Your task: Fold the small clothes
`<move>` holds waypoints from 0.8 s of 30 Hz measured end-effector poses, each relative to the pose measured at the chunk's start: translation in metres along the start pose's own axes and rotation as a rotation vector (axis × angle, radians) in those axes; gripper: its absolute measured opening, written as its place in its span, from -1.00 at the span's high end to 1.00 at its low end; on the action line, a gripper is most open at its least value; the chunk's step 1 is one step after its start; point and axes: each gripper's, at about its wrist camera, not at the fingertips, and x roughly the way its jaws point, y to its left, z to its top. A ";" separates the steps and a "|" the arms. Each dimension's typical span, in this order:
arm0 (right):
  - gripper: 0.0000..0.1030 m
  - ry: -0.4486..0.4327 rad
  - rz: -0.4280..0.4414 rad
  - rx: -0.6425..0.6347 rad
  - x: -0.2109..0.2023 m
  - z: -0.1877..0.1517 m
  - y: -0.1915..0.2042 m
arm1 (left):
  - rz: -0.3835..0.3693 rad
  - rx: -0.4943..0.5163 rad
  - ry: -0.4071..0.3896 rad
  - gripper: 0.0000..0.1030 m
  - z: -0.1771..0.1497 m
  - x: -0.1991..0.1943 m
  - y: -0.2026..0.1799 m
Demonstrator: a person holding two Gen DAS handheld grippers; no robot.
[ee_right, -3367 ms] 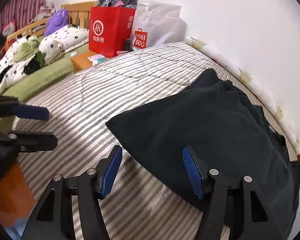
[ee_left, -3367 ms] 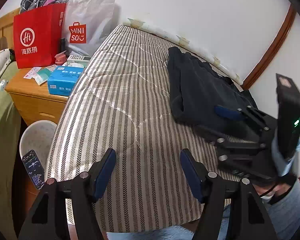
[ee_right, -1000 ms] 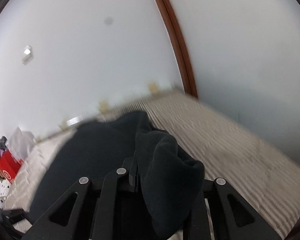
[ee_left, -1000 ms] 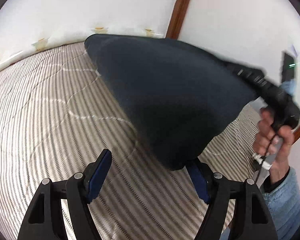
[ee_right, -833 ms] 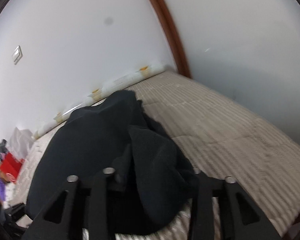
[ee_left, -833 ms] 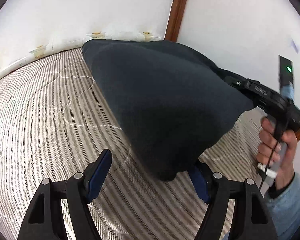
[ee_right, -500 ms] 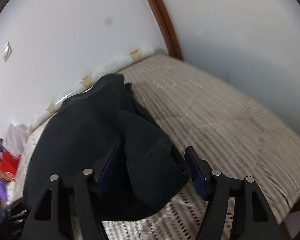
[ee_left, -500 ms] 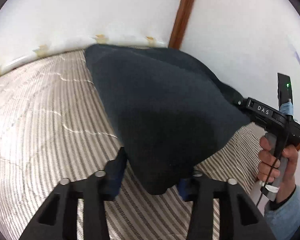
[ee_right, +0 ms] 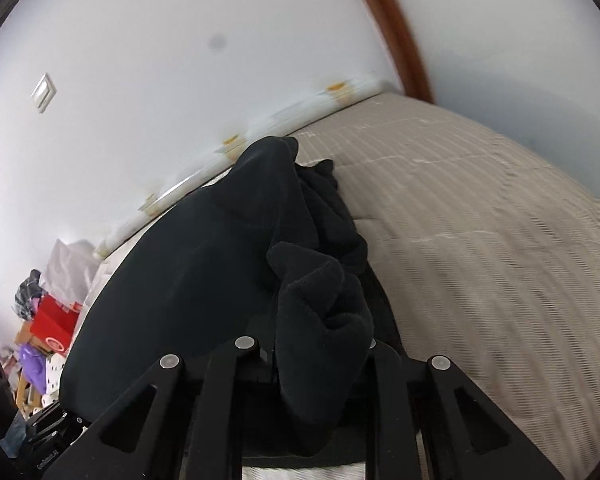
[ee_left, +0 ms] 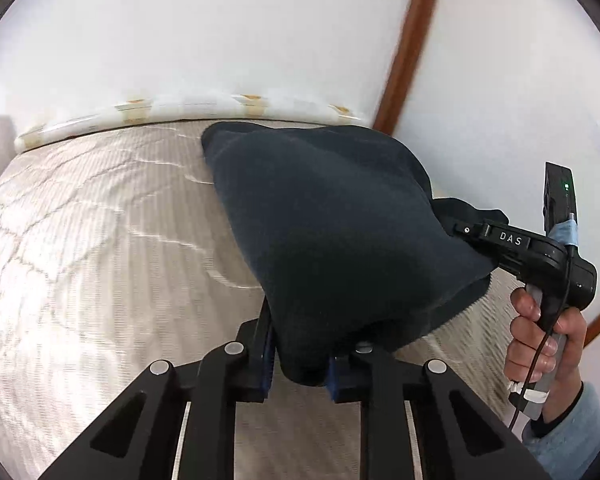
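Over the striped mattress (ee_left: 100,240), both grippers' closing fingers (ee_left: 266,354) pinched the dark fleece garment (ee_left: 332,232), no containers discernible.

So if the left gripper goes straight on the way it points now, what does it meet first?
The dark navy fleece garment: the left gripper is closing on its lower edge, cloth already between the fingers. Past it likely the striped quilted mattress, then the white wall; depth is unclear.

Home bedroom: striped bed (ee_left: 100,240) against white wall, shopping bags (ee_right: 56,324) at 9 o'clock, light switch (ee_right: 44,92).
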 end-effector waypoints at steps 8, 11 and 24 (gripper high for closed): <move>0.67 0.063 0.088 -0.073 0.043 -0.007 0.083 | 0.090 -0.110 -0.018 0.65 -0.009 -0.034 0.074; 0.67 0.078 0.115 -0.115 0.054 -0.011 0.111 | 0.112 -0.156 -0.001 0.64 -0.016 -0.042 0.098; 0.55 0.063 0.098 -0.248 -0.004 -0.042 0.082 | 0.084 -0.118 0.071 0.59 -0.037 -0.028 0.102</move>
